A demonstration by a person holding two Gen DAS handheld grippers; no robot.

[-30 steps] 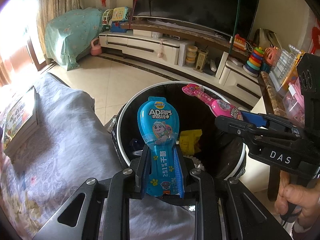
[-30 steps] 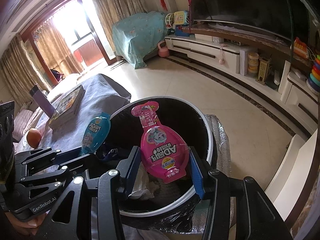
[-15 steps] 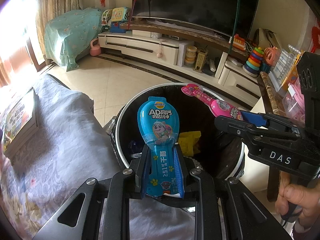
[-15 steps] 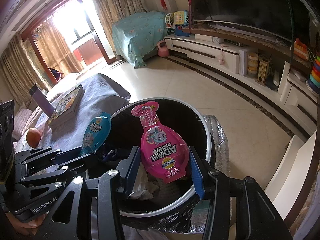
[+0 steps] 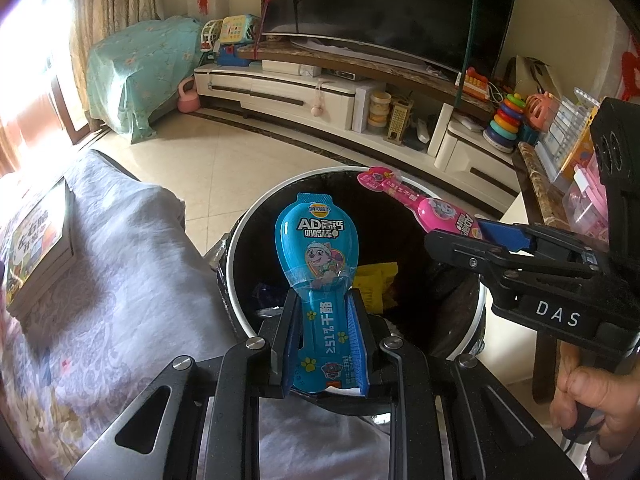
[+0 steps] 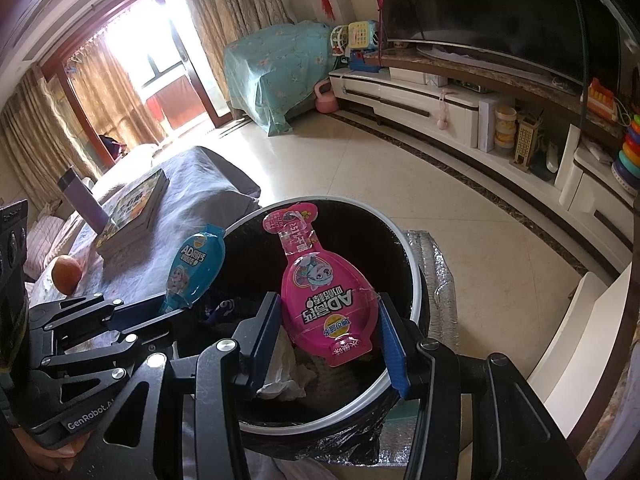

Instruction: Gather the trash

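Left wrist view: left gripper (image 5: 324, 344) clamped on the narrow stem of the blue wrapper (image 5: 318, 276), blue pads pressing both sides, bulbous end jutting forward over the near rim of the trash bin (image 5: 236, 248). Right gripper (image 5: 480, 236) entering from the right, pink wrapper (image 5: 420, 204) poised above the far rim.

Right wrist view: right gripper (image 6: 332, 336) closed on the wide body of the pink wrapper (image 6: 326, 296), tab end pointing ahead over the bin's open mouth (crumpled paper already inside).

Step in hand, judged: carrying done, drop pending. Next move: jaws released over the opening, clear of the rim.
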